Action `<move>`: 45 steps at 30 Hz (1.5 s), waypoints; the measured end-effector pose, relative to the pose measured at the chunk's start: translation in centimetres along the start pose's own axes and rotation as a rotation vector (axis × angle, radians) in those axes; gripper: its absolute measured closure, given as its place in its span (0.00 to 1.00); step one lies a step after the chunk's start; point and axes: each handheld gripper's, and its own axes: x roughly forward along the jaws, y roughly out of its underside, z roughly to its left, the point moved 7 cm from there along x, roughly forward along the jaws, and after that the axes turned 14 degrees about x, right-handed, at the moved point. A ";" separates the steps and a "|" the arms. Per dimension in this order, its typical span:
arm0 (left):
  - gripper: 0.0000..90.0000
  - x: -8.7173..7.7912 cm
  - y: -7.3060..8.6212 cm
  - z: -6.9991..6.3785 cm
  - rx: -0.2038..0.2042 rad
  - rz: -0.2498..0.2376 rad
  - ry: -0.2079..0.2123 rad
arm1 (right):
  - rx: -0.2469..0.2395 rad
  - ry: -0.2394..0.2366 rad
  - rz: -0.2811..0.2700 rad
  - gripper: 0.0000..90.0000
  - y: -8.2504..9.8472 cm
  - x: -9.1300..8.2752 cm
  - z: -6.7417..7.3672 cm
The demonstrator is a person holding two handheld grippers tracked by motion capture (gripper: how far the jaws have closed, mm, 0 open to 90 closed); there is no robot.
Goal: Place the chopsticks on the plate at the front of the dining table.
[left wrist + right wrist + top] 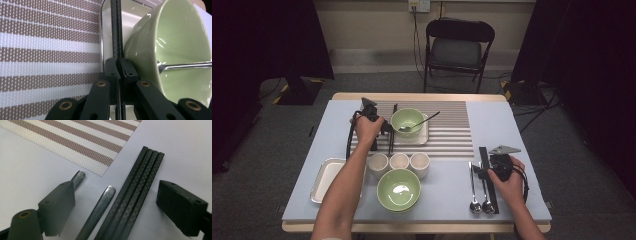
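Just left of the green bowl, which sits on a pale tray upon the striped placemat, the left gripper stands with its jaws closed on a pair of black chopsticks; in the left gripper view the two pads meet around the thin sticks, which run on past them along the tray's rim, touching or nearly touching the bowl's outer wall. A spoon rests in that bowl, handle pointing away to the right. The chopsticks look stiff, light and smooth, with a woven carbon-like surface, so they are likely to slip or scissor apart if pinched near an end; a hold near mid-length, both sticks side by side between the pads, seems soundest. Well to the right of the bowl, off the placemat, the right gripper holds its jaws wide apart, gripping nothing, over four more black sticks lying together beside two metal spoons. Nearer the person than the bowl stand three small cups, a second green bowl and an empty tray.
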 end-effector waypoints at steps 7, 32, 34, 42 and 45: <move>0.95 0.2 -0.2 0.1 -0.017 -0.026 0.002 | 0.001 -0.003 0.000 0.16 0.0 0.0 0.0; 0.92 -1.6 -0.2 -0.1 -0.003 -0.046 -0.013 | 0.000 0.001 0.000 0.16 0.0 0.0 0.0; 0.92 -1.8 -0.1 -0.1 -0.001 -0.041 -0.008 | -0.001 0.000 0.000 0.16 0.0 0.0 0.0; 0.91 -2.4 0.0 -0.2 0.003 -0.042 -0.010 | 0.000 0.000 0.000 0.16 0.0 0.0 0.0; 0.90 -2.7 0.0 -0.4 0.006 -0.045 -0.005 | -0.001 0.000 0.000 0.16 0.0 0.0 0.0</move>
